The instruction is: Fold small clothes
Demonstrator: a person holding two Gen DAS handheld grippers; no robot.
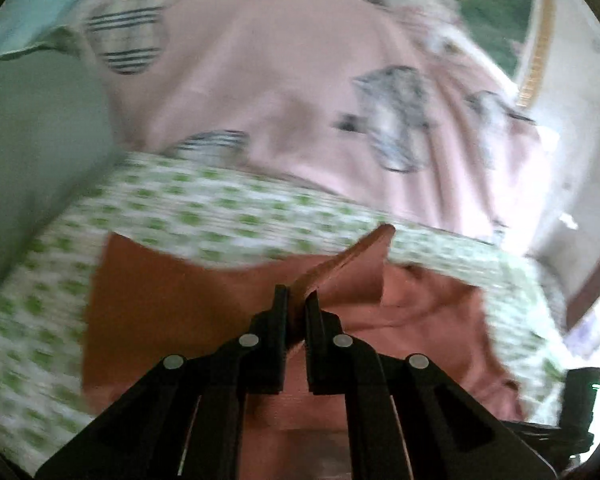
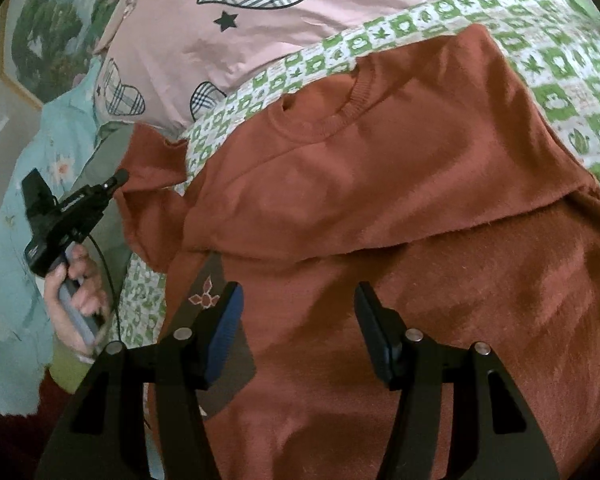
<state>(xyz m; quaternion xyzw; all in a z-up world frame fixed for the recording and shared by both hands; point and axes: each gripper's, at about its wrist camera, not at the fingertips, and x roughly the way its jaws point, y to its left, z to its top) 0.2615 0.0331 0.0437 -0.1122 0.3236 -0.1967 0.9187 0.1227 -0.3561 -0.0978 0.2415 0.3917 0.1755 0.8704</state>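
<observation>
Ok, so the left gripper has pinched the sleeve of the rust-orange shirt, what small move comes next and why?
Probably carry the left gripper inward, laying the pinched sleeve across the body of the rust-orange knit shirt. Its fingers are shut on a raised flap of fabric, while the right gripper hovers open above the shirt's lower half, holding nothing. The shirt lies on the green-and-white patterned sheet, sleeve out to the side.

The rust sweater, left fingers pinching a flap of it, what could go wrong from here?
The left gripper holds only a thin flap of the rust sweater, so it may slip out mid-fold. The right gripper is open and pins nothing, so the whole sweater could drag across the green patterned sheet and bunch.
</observation>
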